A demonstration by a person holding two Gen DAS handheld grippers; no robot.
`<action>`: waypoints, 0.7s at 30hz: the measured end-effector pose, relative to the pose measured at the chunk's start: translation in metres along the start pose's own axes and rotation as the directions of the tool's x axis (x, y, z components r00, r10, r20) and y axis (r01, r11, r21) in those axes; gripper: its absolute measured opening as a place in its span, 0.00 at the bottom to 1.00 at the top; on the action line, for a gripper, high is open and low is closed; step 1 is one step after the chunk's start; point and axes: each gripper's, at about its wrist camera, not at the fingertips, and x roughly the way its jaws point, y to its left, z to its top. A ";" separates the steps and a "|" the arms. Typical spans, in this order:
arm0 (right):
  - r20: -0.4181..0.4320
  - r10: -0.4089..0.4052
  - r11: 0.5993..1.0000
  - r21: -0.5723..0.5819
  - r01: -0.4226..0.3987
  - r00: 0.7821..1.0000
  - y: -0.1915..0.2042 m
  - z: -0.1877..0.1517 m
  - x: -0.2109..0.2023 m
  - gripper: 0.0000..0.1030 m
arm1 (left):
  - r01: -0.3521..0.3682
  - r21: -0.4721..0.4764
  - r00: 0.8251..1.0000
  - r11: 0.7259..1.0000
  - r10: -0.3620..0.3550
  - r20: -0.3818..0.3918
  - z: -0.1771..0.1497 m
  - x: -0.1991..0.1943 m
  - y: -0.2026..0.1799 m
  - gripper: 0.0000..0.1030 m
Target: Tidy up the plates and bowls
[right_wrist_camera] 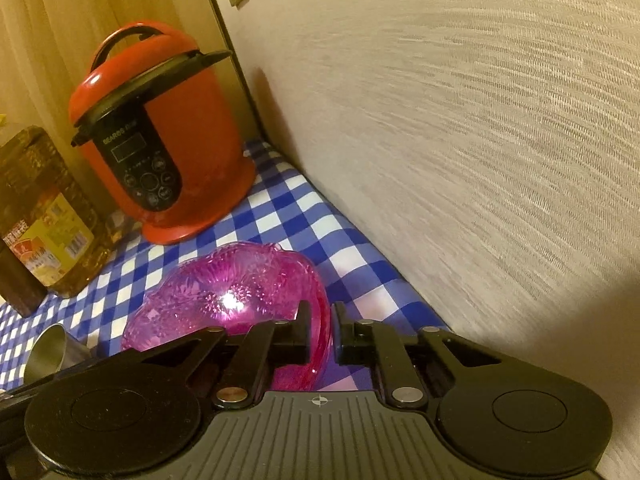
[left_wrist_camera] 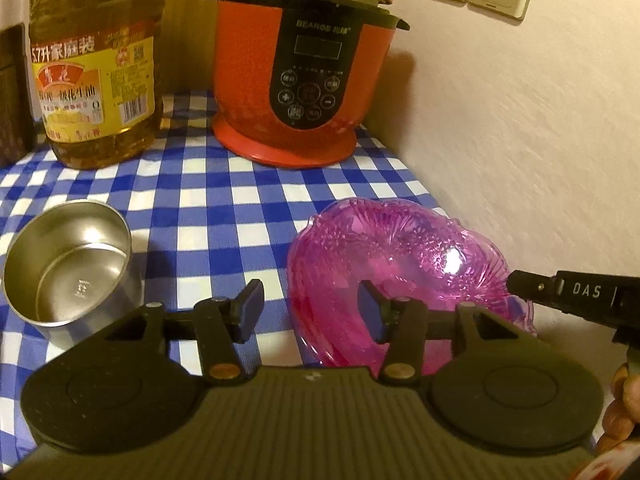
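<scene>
A pink transparent patterned bowl [left_wrist_camera: 400,248] [right_wrist_camera: 224,280] rests on the blue-and-white checked tablecloth [left_wrist_camera: 224,200], close to the wall. My right gripper [right_wrist_camera: 322,320] is shut on the bowl's right rim, one finger inside and one outside; its tip [left_wrist_camera: 516,284] also shows in the left wrist view. My left gripper [left_wrist_camera: 311,312] is open and straddles the bowl's left rim without pressing it. A small steel bowl [left_wrist_camera: 68,264] [right_wrist_camera: 48,348] stands upright and apart, to the left of the left gripper.
A red electric pressure cooker [left_wrist_camera: 296,80] [right_wrist_camera: 160,140] stands at the back by the corner. A large oil bottle [left_wrist_camera: 96,72] [right_wrist_camera: 48,220] and a dark box [left_wrist_camera: 12,92] are at the back left. The wall [left_wrist_camera: 520,140] runs along the right. A hand [left_wrist_camera: 624,412] holds the right gripper.
</scene>
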 end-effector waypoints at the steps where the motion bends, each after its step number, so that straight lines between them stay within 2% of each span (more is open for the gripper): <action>1: 0.006 -0.001 1.000 -0.004 0.001 1.000 0.001 0.001 0.000 0.11 | 0.005 -0.004 1.000 1.000 -0.005 0.002 0.001 0.000 0.000 0.45; 5: 0.049 0.012 0.999 -0.042 -0.010 0.999 0.003 0.005 0.002 0.11 | 0.015 -0.005 1.000 1.000 -0.015 0.003 0.000 0.000 0.000 0.42; 13: 0.024 0.025 0.999 -0.043 -0.024 0.999 0.001 0.002 0.014 0.11 | 0.054 -0.010 0.998 0.998 -0.054 0.016 0.000 -0.002 -0.002 0.38; 16: 0.039 0.037 0.999 -0.028 -0.036 0.999 -0.002 0.002 0.013 0.06 | 0.068 -0.016 0.998 0.998 -0.067 0.016 0.000 -0.002 -0.001 0.38; 21: 0.083 0.045 0.993 -0.112 -0.036 0.996 0.004 0.000 0.014 0.06 | 0.080 -0.042 0.997 0.996 -0.079 0.010 0.000 -0.001 0.001 0.38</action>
